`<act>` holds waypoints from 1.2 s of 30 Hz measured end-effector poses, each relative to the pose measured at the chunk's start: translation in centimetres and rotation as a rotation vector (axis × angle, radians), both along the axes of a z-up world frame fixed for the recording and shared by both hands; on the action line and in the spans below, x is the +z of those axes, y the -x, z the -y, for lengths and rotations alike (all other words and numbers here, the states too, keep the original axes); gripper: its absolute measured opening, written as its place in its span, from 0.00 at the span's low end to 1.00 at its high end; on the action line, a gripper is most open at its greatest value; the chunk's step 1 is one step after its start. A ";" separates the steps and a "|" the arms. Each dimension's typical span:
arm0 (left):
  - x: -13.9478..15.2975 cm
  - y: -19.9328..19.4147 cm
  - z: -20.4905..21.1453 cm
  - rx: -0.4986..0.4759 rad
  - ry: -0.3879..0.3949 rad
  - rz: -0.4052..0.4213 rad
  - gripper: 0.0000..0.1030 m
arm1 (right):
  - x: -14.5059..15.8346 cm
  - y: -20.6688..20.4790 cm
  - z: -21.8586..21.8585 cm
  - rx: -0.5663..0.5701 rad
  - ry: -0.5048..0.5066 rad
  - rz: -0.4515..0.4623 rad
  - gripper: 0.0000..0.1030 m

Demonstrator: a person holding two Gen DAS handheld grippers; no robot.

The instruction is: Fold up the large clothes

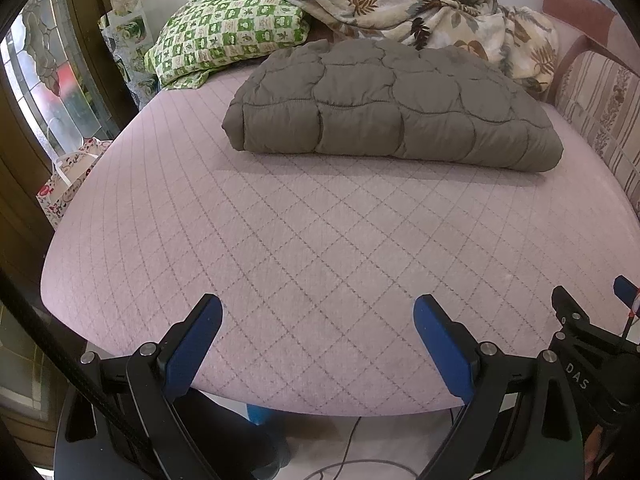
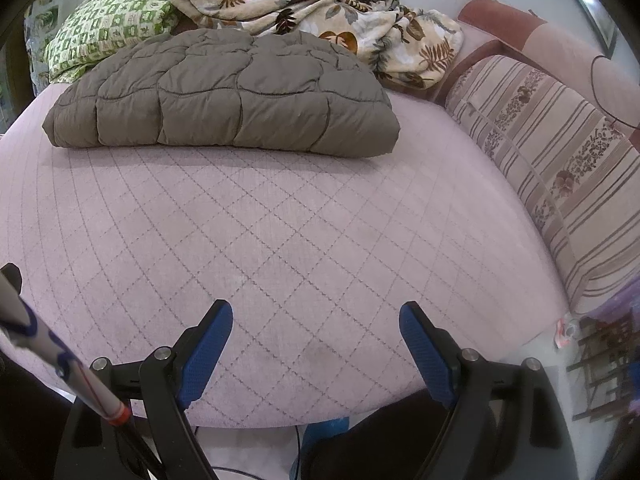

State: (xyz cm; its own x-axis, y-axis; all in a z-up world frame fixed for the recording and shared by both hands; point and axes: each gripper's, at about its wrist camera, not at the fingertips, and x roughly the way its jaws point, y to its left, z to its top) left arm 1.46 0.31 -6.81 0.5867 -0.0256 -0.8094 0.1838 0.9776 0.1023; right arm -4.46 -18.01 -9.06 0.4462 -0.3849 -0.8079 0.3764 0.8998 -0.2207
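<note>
A grey-brown quilted padded garment [image 1: 392, 108] lies folded into a thick flat bundle at the far side of the pink quilted bed [image 1: 300, 248]. It also shows in the right wrist view [image 2: 228, 96]. My left gripper [image 1: 318, 312] is open and empty, low over the near edge of the bed, well short of the garment. My right gripper [image 2: 316, 318] is open and empty too, beside the left one at the near edge. Part of the right gripper shows at the right of the left wrist view [image 1: 592, 340].
A green checked pillow [image 1: 228, 36] and a crumpled leaf-print blanket [image 1: 420, 4] lie behind the garment. A striped cushion [image 2: 552, 168] lines the bed's right side. A patterned bag [image 1: 68, 184] stands on the floor at the left. Cables run on the floor below [image 1: 348, 452].
</note>
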 end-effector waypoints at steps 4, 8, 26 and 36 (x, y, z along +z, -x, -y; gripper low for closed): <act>0.0 0.1 0.0 0.004 0.001 0.002 0.93 | 0.0 0.0 0.0 -0.004 0.001 0.001 0.86; 0.0 0.1 0.0 0.007 0.001 0.002 0.93 | 0.0 0.0 0.1 -0.011 -0.002 0.000 0.86; 0.7 0.8 -0.1 0.011 -0.015 0.039 0.93 | 1.7 0.9 1.1 -0.065 -0.016 0.078 0.86; 0.8 1.0 -0.3 0.000 0.027 0.018 0.93 | 1.9 1.1 0.7 -0.058 -0.012 0.086 0.87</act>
